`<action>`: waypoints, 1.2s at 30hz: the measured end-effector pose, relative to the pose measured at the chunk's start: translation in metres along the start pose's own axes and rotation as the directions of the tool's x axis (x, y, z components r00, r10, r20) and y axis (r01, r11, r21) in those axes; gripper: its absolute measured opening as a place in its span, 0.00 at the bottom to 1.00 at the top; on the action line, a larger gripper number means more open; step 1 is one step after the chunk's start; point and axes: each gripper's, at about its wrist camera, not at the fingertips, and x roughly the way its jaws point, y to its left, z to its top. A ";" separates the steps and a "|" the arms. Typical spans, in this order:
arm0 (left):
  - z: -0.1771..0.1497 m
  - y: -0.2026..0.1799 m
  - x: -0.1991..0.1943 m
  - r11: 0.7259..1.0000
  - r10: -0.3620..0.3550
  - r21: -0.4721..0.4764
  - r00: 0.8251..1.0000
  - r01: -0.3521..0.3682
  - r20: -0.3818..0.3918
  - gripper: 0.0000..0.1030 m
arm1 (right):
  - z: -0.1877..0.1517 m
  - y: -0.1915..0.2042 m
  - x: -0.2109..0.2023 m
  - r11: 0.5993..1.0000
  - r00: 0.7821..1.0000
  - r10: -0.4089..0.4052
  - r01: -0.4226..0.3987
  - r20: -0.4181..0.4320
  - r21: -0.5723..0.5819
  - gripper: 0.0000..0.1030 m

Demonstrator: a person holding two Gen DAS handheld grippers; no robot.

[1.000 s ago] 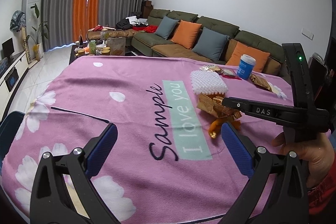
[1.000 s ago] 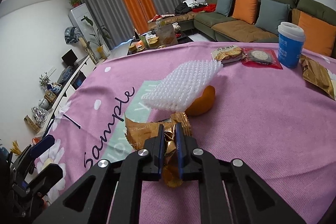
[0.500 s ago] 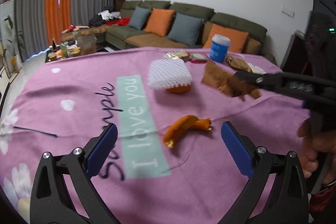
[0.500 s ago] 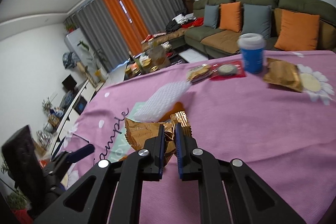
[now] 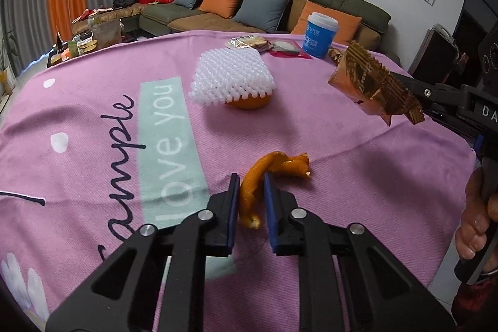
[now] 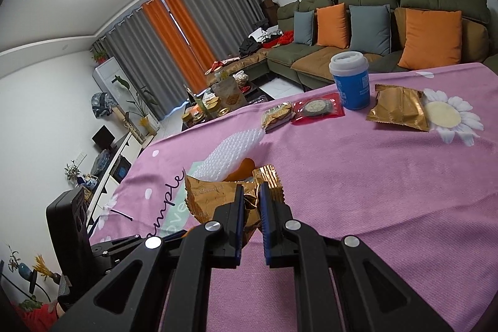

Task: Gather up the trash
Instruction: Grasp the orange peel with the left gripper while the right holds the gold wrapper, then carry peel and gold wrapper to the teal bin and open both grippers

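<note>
Just closed left claw (image 5: 251, 201) onto orange peel (image 5: 270, 176) lying mid-desk, right claw (image 6: 249, 209) clamped on gold wrapper (image 6: 218, 198) held aloft, leaving foam net (image 5: 232, 80), far-edge packets (image 6: 396, 108) and cup (image 6: 350, 80) uncollected.

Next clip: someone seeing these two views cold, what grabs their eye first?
Probably the orange peel on the pink tablecloth, its near end between the jaws of the left gripper, which have just been closing. Next, the crumpled gold wrapper held above the cloth by the right gripper, then the white foam net draped over an orange mid-table.
</note>
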 end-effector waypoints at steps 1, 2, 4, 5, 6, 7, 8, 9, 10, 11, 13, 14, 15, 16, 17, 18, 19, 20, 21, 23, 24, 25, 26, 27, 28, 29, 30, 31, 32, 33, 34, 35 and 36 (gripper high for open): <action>-0.001 0.000 -0.001 1.000 -0.004 0.002 1.000 0.004 0.003 0.13 | 0.000 0.001 -0.001 1.000 1.000 0.001 -0.001 0.003 -0.002 0.08; -0.002 0.000 -0.003 1.000 -0.007 -0.001 1.000 0.007 0.015 0.12 | 0.001 0.002 -0.002 1.000 1.000 0.003 -0.003 0.006 -0.005 0.08; -0.005 0.000 -0.011 1.000 -0.015 -0.007 0.999 0.016 0.035 0.12 | 0.001 0.007 -0.005 1.000 1.000 0.009 -0.009 0.013 -0.014 0.08; -0.007 0.001 -0.016 1.000 -0.015 -0.014 0.999 0.016 0.050 0.12 | 0.001 0.011 -0.008 1.000 1.000 0.013 -0.012 0.017 -0.020 0.08; -0.008 0.003 -0.022 1.000 -0.015 -0.021 0.998 0.017 0.067 0.12 | 0.001 0.015 -0.009 1.000 1.000 0.016 -0.015 0.020 -0.027 0.08; -0.010 0.004 -0.028 0.999 -0.014 -0.031 0.996 0.016 0.083 0.12 | 0.001 0.020 -0.011 0.999 0.999 0.023 -0.023 0.024 -0.037 0.08; -0.012 0.008 -0.037 0.999 -0.009 -0.045 0.995 0.014 0.101 0.12 | 0.002 0.024 -0.013 0.999 0.999 0.030 -0.029 0.027 -0.044 0.08; -0.013 0.011 -0.045 0.998 -0.001 -0.056 0.993 0.008 0.119 0.12 | 0.002 0.029 -0.015 0.998 0.999 0.036 -0.034 0.031 -0.051 0.08; -0.015 0.015 -0.055 0.998 0.011 -0.068 0.990 -0.001 0.140 0.12 | 0.002 0.036 -0.017 0.997 0.998 0.045 -0.042 0.034 -0.061 0.08; -0.017 0.018 -0.065 0.997 0.017 -0.077 0.987 -0.005 0.158 0.12 | 0.001 0.041 -0.018 0.996 0.998 0.051 -0.049 0.035 -0.070 0.08; -0.022 0.023 -0.086 0.995 0.040 -0.097 0.980 -0.021 0.194 0.12 | 0.000 0.054 -0.021 0.994 0.997 0.068 -0.064 0.038 -0.093 0.08; -0.026 0.028 -0.099 0.993 0.052 -0.111 0.975 -0.029 0.214 0.11 | -0.001 0.061 -0.022 0.992 0.996 0.076 -0.072 0.039 -0.103 0.08; -0.029 0.032 -0.109 0.991 0.064 -0.125 0.971 -0.036 0.230 0.11 | -0.001 0.066 -0.024 0.991 0.996 0.082 -0.077 0.039 -0.111 0.08; -0.031 0.035 -0.118 0.990 0.075 -0.134 0.968 -0.044 0.241 0.11 | -0.002 0.072 -0.025 0.989 0.995 0.089 -0.084 0.040 -0.121 0.08; -0.035 0.039 -0.130 0.988 0.092 -0.144 0.962 -0.056 0.257 0.11 | -0.003 0.081 -0.026 0.986 0.994 0.101 -0.095 0.039 -0.134 0.08; -0.039 0.043 -0.138 0.986 0.104 -0.153 0.958 -0.065 0.268 0.11 | -0.004 0.087 -0.026 0.984 0.993 0.110 -0.104 0.038 -0.145 0.08; -0.042 0.047 -0.146 0.984 0.116 -0.163 0.954 -0.072 0.278 0.11 | -0.006 0.097 -0.027 0.980 0.992 0.122 -0.115 0.036 -0.161 0.08; -0.047 0.051 -0.156 0.981 0.131 -0.174 0.948 -0.082 0.291 0.11 | -0.007 0.103 -0.028 0.978 0.991 0.130 -0.122 0.036 -0.170 0.08; -0.051 0.055 -0.166 0.979 0.146 -0.184 0.942 -0.093 0.303 0.11 | -0.009 0.111 -0.029 0.974 0.989 0.142 -0.133 0.035 -0.183 0.08; -0.059 0.064 -0.186 0.972 0.174 -0.208 0.930 -0.110 0.325 0.11 | -0.013 0.126 -0.030 0.966 0.986 0.162 -0.153 0.030 -0.208 0.08; -0.062 0.066 -0.194 0.969 0.186 -0.216 0.924 -0.117 0.333 0.11 | -0.016 0.136 -0.029 0.960 0.984 0.177 -0.167 0.023 -0.224 0.08; -0.067 0.069 -0.202 0.966 0.201 -0.225 0.918 -0.127 0.341 0.11 | -0.018 0.144 -0.029 0.954 0.982 0.189 -0.180 0.017 -0.238 0.08; -0.071 0.072 -0.212 0.962 0.217 -0.237 0.911 -0.138 0.350 0.11 | -0.020 0.150 -0.029 0.950 0.980 0.197 -0.188 0.012 -0.248 0.08; -0.076 0.076 -0.220 0.958 0.230 -0.248 0.905 -0.145 0.358 0.11 | -0.022 0.157 -0.029 0.945 0.978 0.208 -0.199 0.007 -0.259 0.08; -0.082 0.079 -0.230 0.952 0.251 -0.263 0.896 -0.159 0.366 0.11 | -0.024 0.164 -0.028 0.940 0.976 0.219 -0.210 0.001 -0.268 0.08; -0.087 0.082 -0.237 0.947 0.264 -0.274 0.890 -0.167 0.371 0.11 | -0.026 0.172 -0.027 0.933 0.972 0.234 -0.227 -0.008 -0.281 0.08; -0.091 0.086 -0.245 0.942 0.279 -0.286 0.884 -0.176 0.375 0.11 | -0.029 0.180 -0.026 0.927 0.970 0.243 -0.236 -0.014 -0.293 0.08; -0.095 0.090 -0.252 0.937 0.292 -0.297 0.879 -0.184 0.377 0.11 | -0.030 0.187 -0.026 0.920 0.967 0.253 -0.246 -0.020 -0.305 0.08; -0.101 0.094 -0.261 0.930 0.311 -0.312 0.870 -0.196 0.382 0.11 | -0.033 0.196 -0.024 0.911 0.963 0.266 -0.262 -0.030 -0.318 0.08; -0.106 0.098 -0.269 0.923 0.328 -0.325 0.863 -0.206 0.385 0.11 | -0.035 0.205 -0.022 0.902 0.960 0.279 -0.275 -0.039 -0.332 0.08; -0.113 0.103 -0.279 0.914 0.350 -0.343 0.852 -0.219 0.388 0.11 | -0.036 0.214 -0.021 0.893 0.956 0.289 -0.287 -0.048 -0.347 0.08; -0.117 0.106 -0.286 0.907 0.364 -0.354 0.846 -0.227 0.390 0.11 | -0.037 0.221 -0.020 0.886 0.953 0.298 -0.298 -0.055 -0.356 0.08; -0.122 0.110 -0.293 0.899 0.382 -0.368 0.837 -0.239 0.391 0.11 | -0.038 0.229 -0.018 0.877 0.948 0.311 -0.312 -0.064 -0.365 0.08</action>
